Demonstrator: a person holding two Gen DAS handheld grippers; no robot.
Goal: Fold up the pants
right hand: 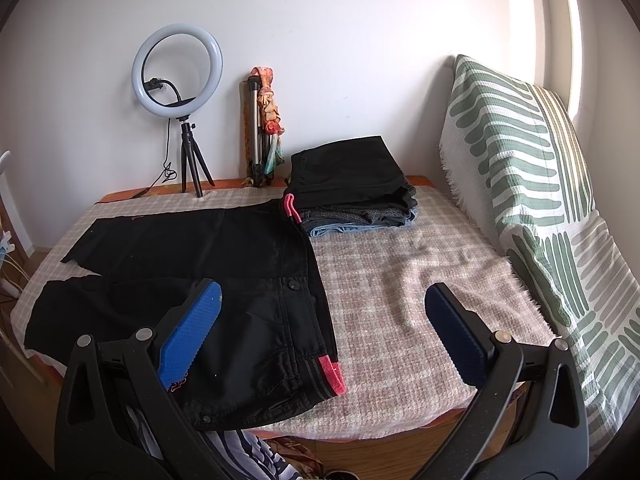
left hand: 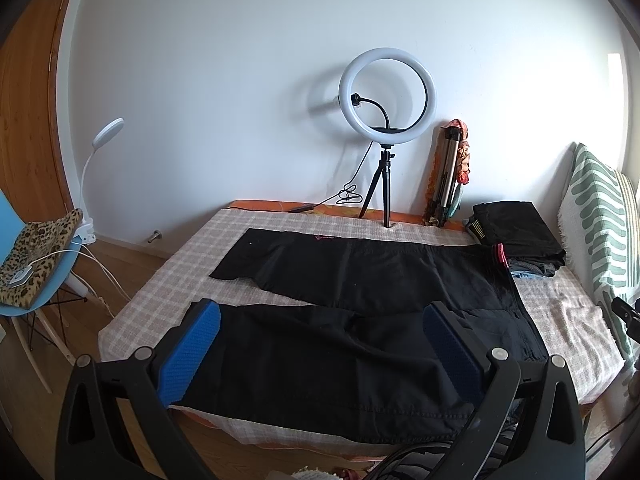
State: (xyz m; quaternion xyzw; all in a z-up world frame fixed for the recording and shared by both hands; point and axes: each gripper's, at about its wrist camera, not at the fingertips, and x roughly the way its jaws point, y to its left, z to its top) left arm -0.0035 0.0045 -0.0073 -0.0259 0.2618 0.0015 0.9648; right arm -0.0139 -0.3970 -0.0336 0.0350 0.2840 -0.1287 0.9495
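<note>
Left gripper (left hand: 320,356) wide open, blue pads apart, nothing held; hovering above near pant leg. Right gripper (right hand: 322,332) likewise wide open and empty, over waistband end. Black pants (left hand: 360,292) spread flat on checked cover (left hand: 568,320) of bed, legs toward 9 o'clock, waist toward 3 o'clock, two legs splayed with a narrow gap between. Pink-red trim (right hand: 332,372) at near waist corner, another pink tab at far corner. Step judged: start of first fold, no grasp yet. Next move likely calls for pinching near leg hem and near waist corner, then carrying near leg over far leg toward 12 o'clock. Fabric thin, limp, faintly creased. Folded stack (right hand: 352,188) at 1 o'clock, just beside the far waist corner; ring light (left hand: 387,96) at 12.
</note>
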